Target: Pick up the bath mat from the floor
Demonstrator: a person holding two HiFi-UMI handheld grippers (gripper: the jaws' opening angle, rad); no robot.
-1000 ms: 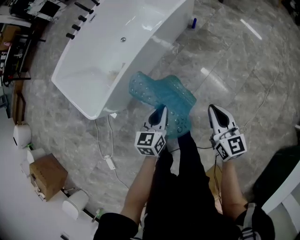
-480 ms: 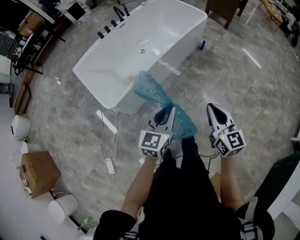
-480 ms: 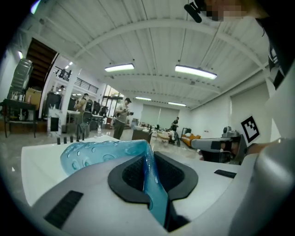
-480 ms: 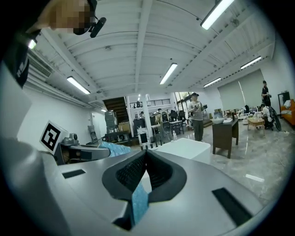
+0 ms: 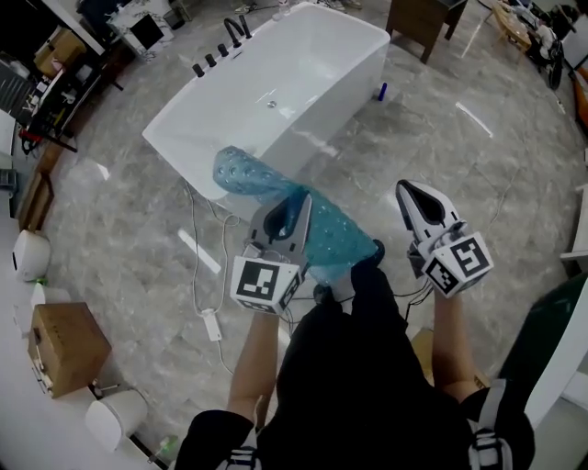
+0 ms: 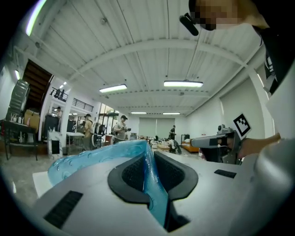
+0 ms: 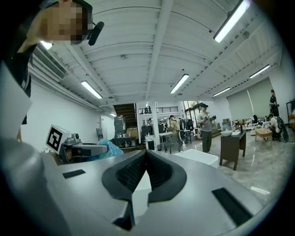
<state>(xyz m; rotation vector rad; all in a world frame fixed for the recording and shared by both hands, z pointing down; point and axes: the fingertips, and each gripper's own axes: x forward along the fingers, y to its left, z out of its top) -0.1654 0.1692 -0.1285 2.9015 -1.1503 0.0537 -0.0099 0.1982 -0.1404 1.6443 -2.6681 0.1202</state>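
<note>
The teal see-through bath mat (image 5: 322, 229) with round suction dots hangs folded from my left gripper (image 5: 287, 213), which is shut on it in front of the white bathtub (image 5: 276, 101). In the left gripper view the mat (image 6: 92, 159) runs as a thin sheet pinched between the two dark pads (image 6: 170, 173). One end of the mat curls up to the left by the tub's side; the other end droops near the person's foot. My right gripper (image 5: 415, 197) is held level to the right, shut with nothing in it, its jaws (image 7: 145, 153) meeting at the tip.
A white cable with a plug block (image 5: 211, 321) lies on the grey marble floor left of the person's legs. A cardboard box (image 5: 60, 347) and a white bin (image 5: 115, 418) stand at lower left. A dark wooden cabinet (image 5: 423, 18) stands beyond the tub. People stand far off (image 7: 205, 124).
The left gripper has come up and towards the camera with the mat in it. The mat's free end has swung left along the tub's side. The right gripper stays shut.
</note>
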